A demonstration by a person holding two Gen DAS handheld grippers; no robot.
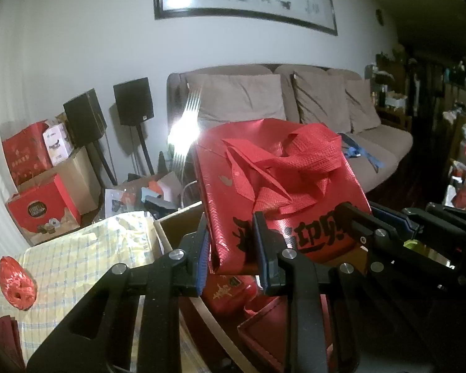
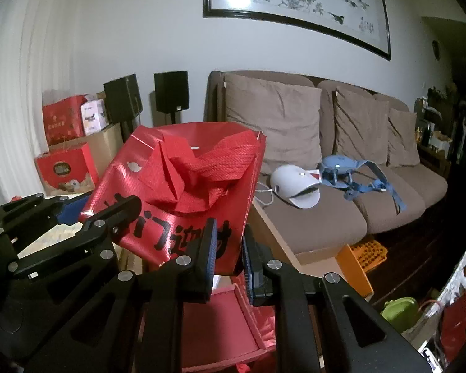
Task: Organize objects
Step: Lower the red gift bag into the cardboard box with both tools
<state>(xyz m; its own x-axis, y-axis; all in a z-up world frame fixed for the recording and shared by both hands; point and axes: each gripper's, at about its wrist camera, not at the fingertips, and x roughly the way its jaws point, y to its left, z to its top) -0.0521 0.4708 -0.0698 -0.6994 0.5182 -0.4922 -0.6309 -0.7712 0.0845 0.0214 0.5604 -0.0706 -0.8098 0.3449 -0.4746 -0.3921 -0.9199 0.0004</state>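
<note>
The red bag (image 1: 282,192) is held in the air above an open red box (image 2: 220,326), in front of the sofa (image 2: 341,217). Its left lower corner is clamped by the left tongs (image 1: 231,253), its right lower edge by the right tongs (image 2: 230,259) (both narrowed onto the glossy fabric). Slippage is judged possible, since only thin edges are gripped. The loose handles (image 1: 282,168) could snag during lowering.

Beige sofa (image 2: 326,168) under framed painting (image 2: 295,3), white wall (image 2: 108,31).
</note>
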